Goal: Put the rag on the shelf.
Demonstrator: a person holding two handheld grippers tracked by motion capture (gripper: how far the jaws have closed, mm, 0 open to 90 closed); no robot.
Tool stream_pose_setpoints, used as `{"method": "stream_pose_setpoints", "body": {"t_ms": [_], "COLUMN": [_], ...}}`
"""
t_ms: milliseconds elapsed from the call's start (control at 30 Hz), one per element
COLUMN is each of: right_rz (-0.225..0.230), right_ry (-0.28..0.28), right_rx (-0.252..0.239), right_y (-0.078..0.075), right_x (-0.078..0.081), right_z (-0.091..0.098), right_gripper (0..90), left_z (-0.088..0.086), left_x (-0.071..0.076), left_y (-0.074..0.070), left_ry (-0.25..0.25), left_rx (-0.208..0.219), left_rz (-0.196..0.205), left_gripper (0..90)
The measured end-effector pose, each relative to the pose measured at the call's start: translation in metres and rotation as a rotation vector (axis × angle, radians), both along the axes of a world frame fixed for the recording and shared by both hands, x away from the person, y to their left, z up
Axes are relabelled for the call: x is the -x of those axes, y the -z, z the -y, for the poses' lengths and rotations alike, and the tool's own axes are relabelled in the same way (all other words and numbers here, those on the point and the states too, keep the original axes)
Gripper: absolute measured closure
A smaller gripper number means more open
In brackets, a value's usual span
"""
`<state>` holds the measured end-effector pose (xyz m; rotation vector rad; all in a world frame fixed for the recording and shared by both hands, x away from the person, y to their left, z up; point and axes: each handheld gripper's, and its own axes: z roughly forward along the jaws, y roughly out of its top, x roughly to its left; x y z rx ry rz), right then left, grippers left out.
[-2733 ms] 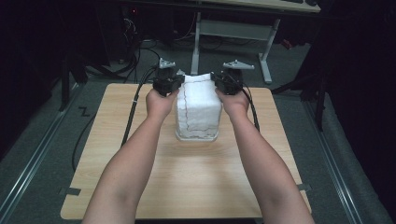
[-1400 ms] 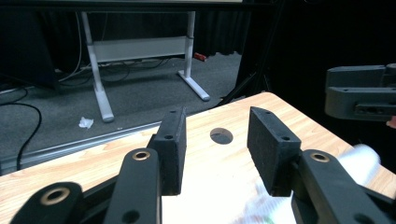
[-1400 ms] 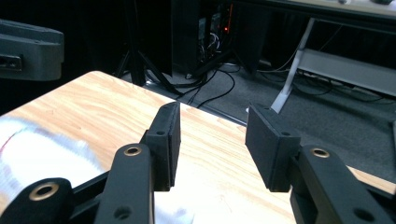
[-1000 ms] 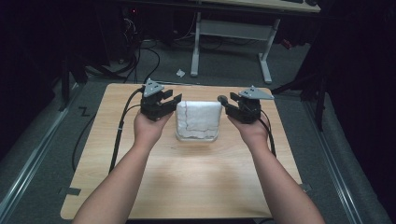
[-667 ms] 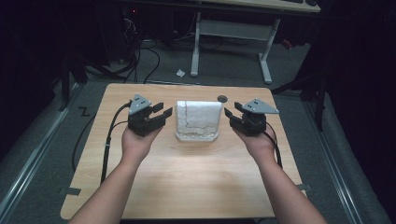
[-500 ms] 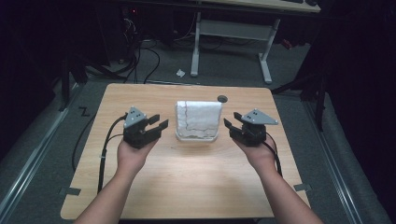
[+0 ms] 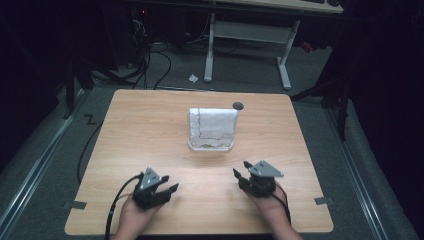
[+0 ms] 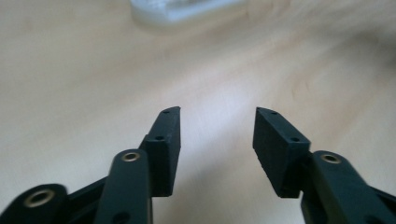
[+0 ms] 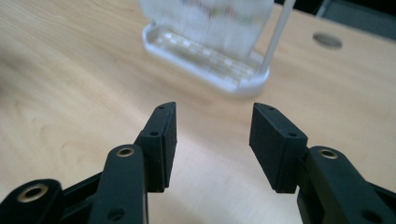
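With the white cloth (image 7: 212,125) draped on its rack at frame centre, both hand-held grippers, left (image 7: 159,184) and right (image 7: 246,175), rest open and empty low on the tabletop (image 7: 135,130), apparently finished.

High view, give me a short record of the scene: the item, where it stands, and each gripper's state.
item: white towel draped over a small rack, on a clear tray
place: middle of the wooden table, upright
left gripper: open, nothing between the jaws, near the table's front edge
right gripper: open, nothing between the jaws, near the table's front edge
contact: neither gripper touches the towel
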<state>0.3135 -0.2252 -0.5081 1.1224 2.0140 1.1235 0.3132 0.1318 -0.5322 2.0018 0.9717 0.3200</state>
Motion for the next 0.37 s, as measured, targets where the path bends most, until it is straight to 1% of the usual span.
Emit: {"method": "stream_pose_setpoints", "body": {"t_ms": [33, 67, 100, 133, 167, 200, 233, 267, 300, 333, 367], "right_rz": [-0.009, -0.050, -0.020, 0.012, 0.003, 0.003, -0.049, -0.055, -0.058, -0.063, -0.062], "right_ry": [0.001, -0.018, -0.024, -0.009, -0.002, -0.002, 0.011, 0.009, 0.005, 0.004, -0.002], "right_rx": [0.002, 0.030, 0.055, 0.060, 0.048, 0.048, 0.019, 0.020, 0.026, 0.027, 0.035], "right_y": [0.007, 0.009, 0.007, 0.006, 0.007, 0.007, 0.012, 0.013, 0.014, 0.015, 0.016], "right_x": [0.007, 0.011, 0.014, 0.018, 0.018, 0.018, 0.012, 0.010, 0.008, 0.007, 0.005], "right_z": [0.002, 0.001, 0.001, 0.003, 0.005, 0.005, 0.008, 0.008, 0.007, 0.006, 0.006], "right_gripper": [57.5, 53.9, 54.9, 55.0, 54.9, 54.9, 54.4, 54.3, 53.9, 53.4, 52.8], "left_z": [0.000, -0.001, -0.001, 0.000, 0.000, 0.000, -0.001, -0.002, -0.001, -0.001, -0.001], "left_x": [0.000, 0.008, 0.011, 0.010, 0.009, 0.009, 0.006, 0.005, 0.004, 0.003, 0.003], "left_y": [0.000, -0.005, -0.009, -0.011, -0.011, -0.011, -0.009, -0.007, -0.006, -0.005, -0.004], "left_ry": [0.000, 0.020, 0.024, 0.019, 0.018, 0.018, 0.023, 0.025, 0.024, 0.023, 0.019], "left_rx": [0.000, 0.003, -0.018, -0.033, -0.032, -0.032, 0.004, 0.008, -0.002, -0.021, -0.023], "left_rz": [0.000, 0.048, 0.098, 0.107, 0.095, 0.095, 0.062, 0.054, 0.057, 0.061, 0.059], "left_gripper": [54.8, 54.3, 53.8, 53.6, 53.2, 53.1, 53.1, 53.1, 53.0, 52.5, 51.7]}}
